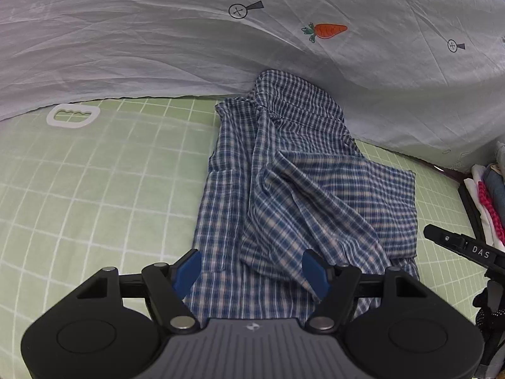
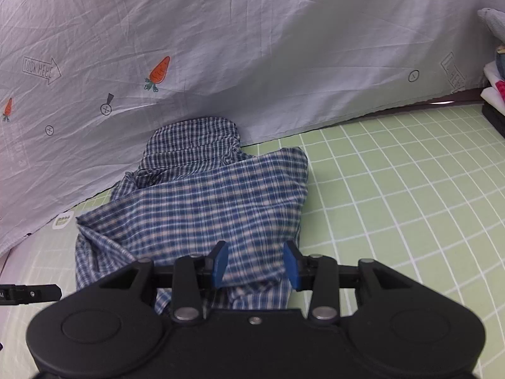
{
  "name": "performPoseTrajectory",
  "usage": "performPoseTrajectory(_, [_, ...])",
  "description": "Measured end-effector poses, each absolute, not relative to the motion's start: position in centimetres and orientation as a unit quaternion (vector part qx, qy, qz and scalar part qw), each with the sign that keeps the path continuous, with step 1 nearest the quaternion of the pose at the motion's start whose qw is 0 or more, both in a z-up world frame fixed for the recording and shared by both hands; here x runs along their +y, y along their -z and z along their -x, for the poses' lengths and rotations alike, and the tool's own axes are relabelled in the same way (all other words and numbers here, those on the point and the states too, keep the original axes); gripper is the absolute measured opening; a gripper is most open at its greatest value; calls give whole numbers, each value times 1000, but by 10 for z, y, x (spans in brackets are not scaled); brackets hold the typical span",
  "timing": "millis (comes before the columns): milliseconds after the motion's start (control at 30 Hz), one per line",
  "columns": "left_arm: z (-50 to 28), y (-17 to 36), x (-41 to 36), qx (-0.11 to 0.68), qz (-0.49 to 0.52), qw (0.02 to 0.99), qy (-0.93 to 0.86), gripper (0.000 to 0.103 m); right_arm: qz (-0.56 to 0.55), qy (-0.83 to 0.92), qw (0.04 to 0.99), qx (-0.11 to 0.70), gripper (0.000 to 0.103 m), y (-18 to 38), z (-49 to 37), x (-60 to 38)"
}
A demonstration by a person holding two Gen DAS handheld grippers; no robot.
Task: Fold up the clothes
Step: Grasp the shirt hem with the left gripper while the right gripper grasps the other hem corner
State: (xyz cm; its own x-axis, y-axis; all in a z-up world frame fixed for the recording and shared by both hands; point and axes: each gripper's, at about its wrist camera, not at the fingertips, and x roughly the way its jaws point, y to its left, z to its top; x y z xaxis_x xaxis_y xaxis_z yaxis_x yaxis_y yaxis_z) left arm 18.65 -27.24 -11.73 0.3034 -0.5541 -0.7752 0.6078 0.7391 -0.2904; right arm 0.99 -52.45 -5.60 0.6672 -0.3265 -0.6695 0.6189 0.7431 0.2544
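Shirt (image 1: 300, 189), blue-and-white check, lies partly folded on the green grid mat (image 1: 94, 189), its collar end pushed up against the hanging grey sheet (image 1: 157, 47) at the far edge. One side panel is turned over onto the middle, and a sleeve runs crumpled and slantwise across the top; the near hem reaches down to the grippers. From the left wrist, the left gripper (image 1: 251, 271) hangs over the near hem with its blue pads (image 1: 189, 271) spread wide and nothing pinched between them; the cloth lies below the gap. From the right wrist, the right gripper (image 2: 255, 265) sits over the shirt's near right corner with its pads (image 2: 221, 262) set closer together, parted with plain space between them, and no fabric is seen clamped there. Each view catches a black bar of the other gripper at its edge. The sheet carries printed carrots (image 1: 325, 30), crossed circles and a "look here" arrow. A white tag (image 1: 73, 116) lies on the mat far left of the shirt. At the right edge a stack of folded clothes (image 1: 486, 202) stands apart from the shirt.
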Motion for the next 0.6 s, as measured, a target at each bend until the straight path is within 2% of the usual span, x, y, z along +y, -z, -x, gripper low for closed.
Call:
performPoseTrajectory(133, [-210,137,-303,477,-25,794,377,73,-226,259,872,348,46,86,-40,-540])
performPoseTrajectory(167, [-213,143,-310,480,-26,792,378,72,-221,255,871,357,36,92,-45,-540])
performPoseTrajectory(200, [-214,145,-313,484,-26,788,379,66,-216,257,870,362,17,96,-48,-540])
performPoseTrajectory(233, [-214,147,-317,488,-26,785,381,57,-212,262,868,365,7,99,-49,-539])
performPoseTrajectory(267, [-214,149,-320,492,-26,781,384,38,-212,266,869,359,4,100,-47,-537])
performPoseTrajectory(300, [-213,148,-320,494,-24,776,391,20,-213,269,871,350,3,98,-42,-536])
performPoseTrajectory(400, [-205,138,-319,483,-26,780,398,4,-210,282,878,326,2,87,-26,-531])
performPoseTrajectory(600, [-199,89,-303,435,28,794,424,1,-224,303,890,257,2,45,2,-535])
